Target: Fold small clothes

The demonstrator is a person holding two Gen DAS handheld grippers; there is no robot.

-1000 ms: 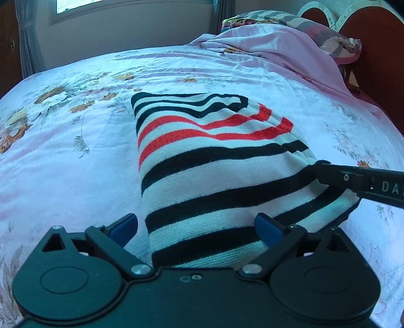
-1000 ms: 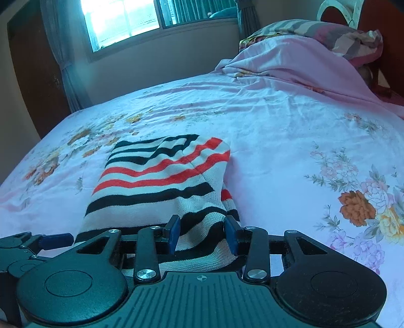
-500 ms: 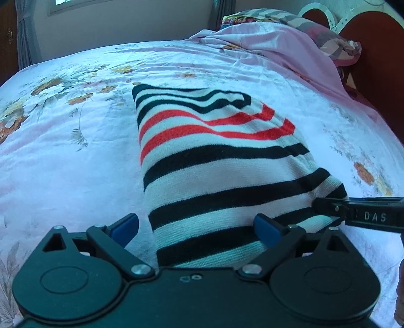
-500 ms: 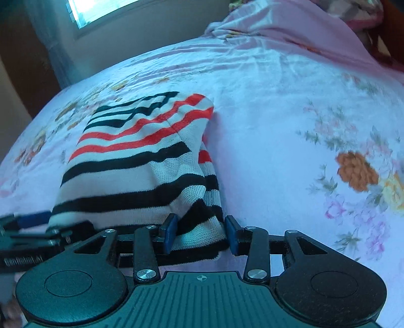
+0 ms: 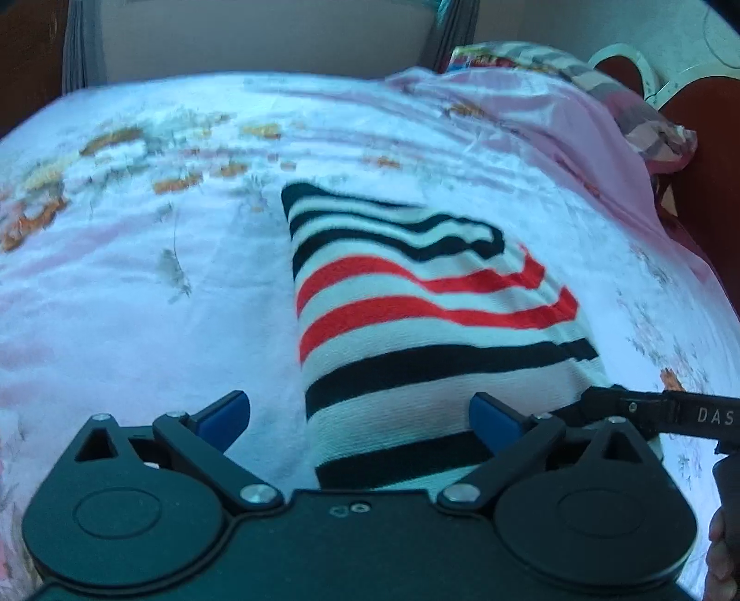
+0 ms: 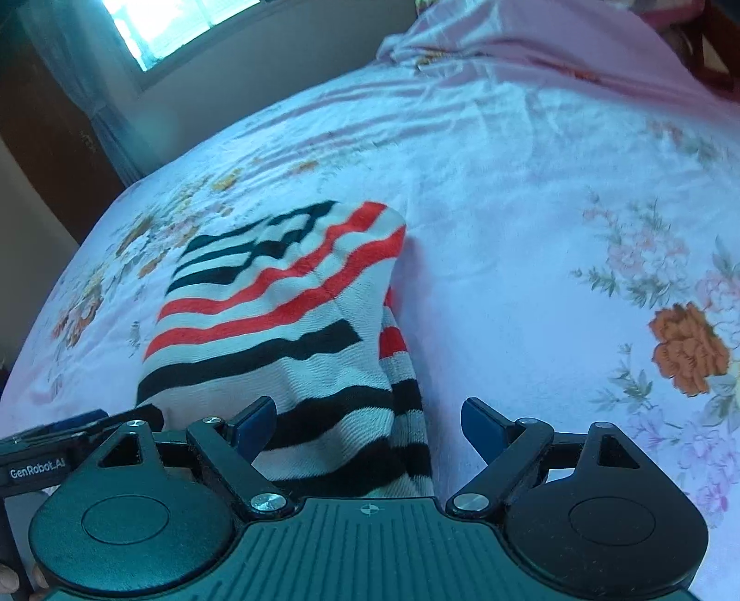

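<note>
A small knitted garment with black, white and red stripes [image 5: 430,333] lies folded on the bed; it also shows in the right wrist view [image 6: 286,333]. My left gripper [image 5: 360,416] is open, its blue pads spread over the garment's near left edge. My right gripper [image 6: 367,420] is open, its pads either side of the garment's near right corner. The right gripper's finger [image 5: 647,409] shows at the right of the left wrist view. The left gripper's finger [image 6: 78,430] shows at the left of the right wrist view.
The bed has a pale pink floral sheet [image 6: 555,231]. A bunched pink blanket and pillows [image 5: 578,106] lie at the head by a dark wooden headboard [image 5: 712,152]. A window and curtain [image 6: 162,37] are beyond the far edge.
My right gripper has opened and let go of the garment's near right corner. Both grippers tilted down closer to the bed. The garment lies flatter.
</note>
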